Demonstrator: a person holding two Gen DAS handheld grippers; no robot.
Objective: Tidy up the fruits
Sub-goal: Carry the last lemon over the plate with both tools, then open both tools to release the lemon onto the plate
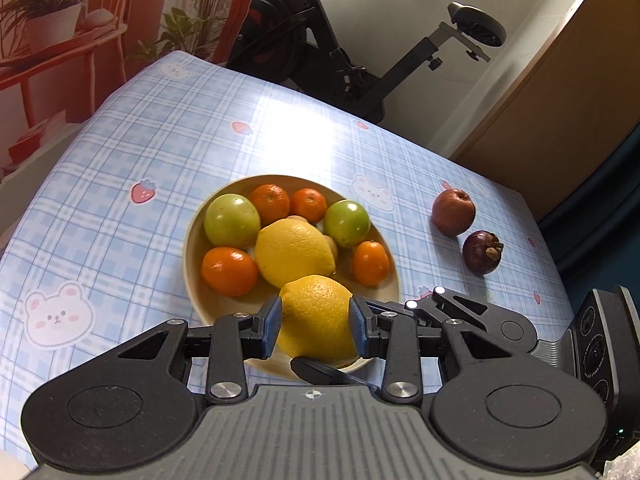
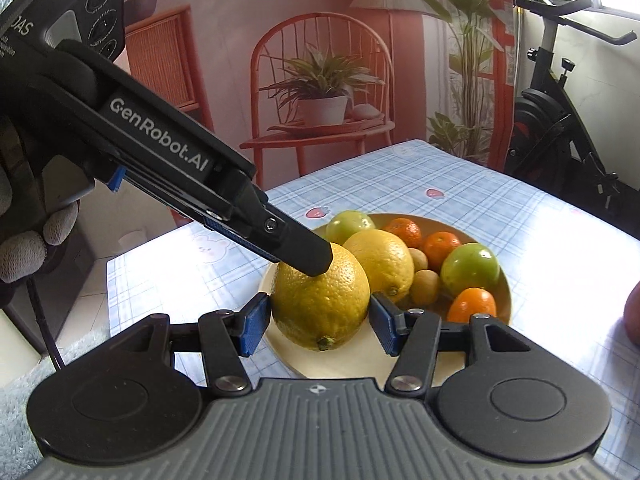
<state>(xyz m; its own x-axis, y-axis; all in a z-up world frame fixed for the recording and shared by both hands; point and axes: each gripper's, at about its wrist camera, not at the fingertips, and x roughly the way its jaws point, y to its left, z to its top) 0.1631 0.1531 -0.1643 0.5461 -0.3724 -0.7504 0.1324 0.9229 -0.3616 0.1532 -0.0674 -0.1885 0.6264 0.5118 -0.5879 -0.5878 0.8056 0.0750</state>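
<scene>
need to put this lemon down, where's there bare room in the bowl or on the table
The bowl is crowded at the back and middle. Its near rim, in front of the other lemon, is bare, right under the held lemon. The cloth left of the bowl is free. On the bowl's right, the apple and mangosteen leave a narrower strip.

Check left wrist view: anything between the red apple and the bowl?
Nothing. Bare checked tablecloth separates the bowl from the red apple, clearest in the left wrist view.
</scene>
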